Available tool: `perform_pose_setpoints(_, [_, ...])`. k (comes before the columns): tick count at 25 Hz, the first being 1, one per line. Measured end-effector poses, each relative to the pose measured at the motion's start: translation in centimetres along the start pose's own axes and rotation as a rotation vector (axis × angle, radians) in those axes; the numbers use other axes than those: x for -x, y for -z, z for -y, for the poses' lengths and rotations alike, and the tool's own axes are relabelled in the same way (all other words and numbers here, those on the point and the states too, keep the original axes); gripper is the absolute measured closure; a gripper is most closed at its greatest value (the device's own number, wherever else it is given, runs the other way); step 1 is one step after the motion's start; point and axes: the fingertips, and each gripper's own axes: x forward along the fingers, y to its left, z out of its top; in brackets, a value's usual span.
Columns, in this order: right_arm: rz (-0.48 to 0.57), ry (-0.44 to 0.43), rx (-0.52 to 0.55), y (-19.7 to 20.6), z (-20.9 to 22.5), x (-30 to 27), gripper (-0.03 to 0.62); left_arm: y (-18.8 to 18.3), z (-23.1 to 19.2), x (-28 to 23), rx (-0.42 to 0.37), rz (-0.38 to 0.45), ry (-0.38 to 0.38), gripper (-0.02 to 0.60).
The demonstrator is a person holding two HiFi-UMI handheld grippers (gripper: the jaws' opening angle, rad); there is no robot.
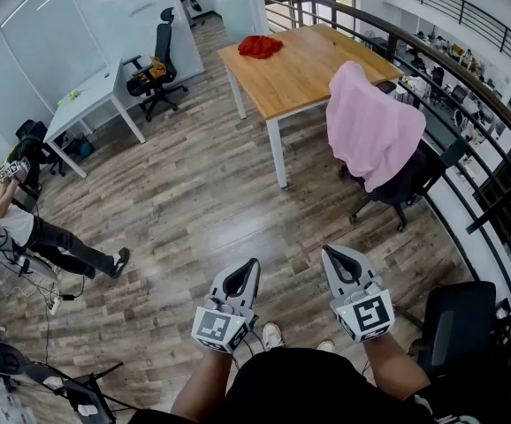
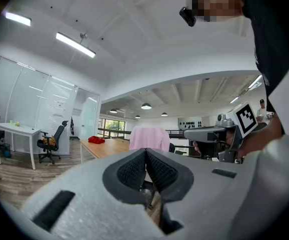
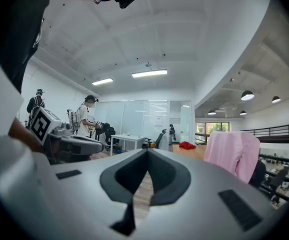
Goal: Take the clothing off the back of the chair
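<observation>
Two handheld grippers: the left gripper (image 1: 254,261) and right gripper (image 1: 326,250) were both closed and empty, held level side by side over the grey wood-plank floor (image 1: 194,201)
Pink cloth garment (image 1: 372,131): hung draped over the back of the black office chair (image 1: 417,173), well ahead of both grippers
Chair: stood just beside the light wooden table (image 1: 304,69)
Red crumpled cloth (image 1: 260,46): lay near the table's far corner
</observation>
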Motion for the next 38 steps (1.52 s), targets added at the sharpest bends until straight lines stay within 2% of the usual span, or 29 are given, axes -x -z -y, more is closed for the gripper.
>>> perform_pose_setpoints(9, [-0.003, 0.016, 0.003, 0.1, 0.1, -0.5, 0.594, -0.3, -0.6, -0.2, -0.008, -0.001, 0.004, 0.565])
perform_pose_setpoints(14, [0.010, 0.048, -0.069, 0.5, 0.8, -0.8, 0.592, 0.3, -1.2, -0.5, -0.003, -0.004, 0.012, 0.565])
perform_pose_setpoints(18, [0.012, 0.063, -0.060, 0.4, 0.7, -1.9, 0.592, 0.5, -2.2, -0.7, 0.005, -0.010, 0.029, 0.565])
perform_pose_setpoints(25, [0.000, 0.098, -0.058, 0.3, -0.8, -5.7, 0.592, -0.1, -7.2, -0.7, -0.018, 0.003, 0.067, 0.565])
perform_pose_setpoints(31, [0.019, 0.139, -0.063, 0.2, -2.2, -8.9, 0.592, 0.7, -11.7, -0.4, -0.038, -0.006, 0.103, 0.565])
perform_pose_setpoints(38, [-0.008, 0.156, -0.067, 1.1, -1.3, -11.1, 0.592, 2.5, -14.2, -2.2, -0.002, -0.047, 0.118, 0.565])
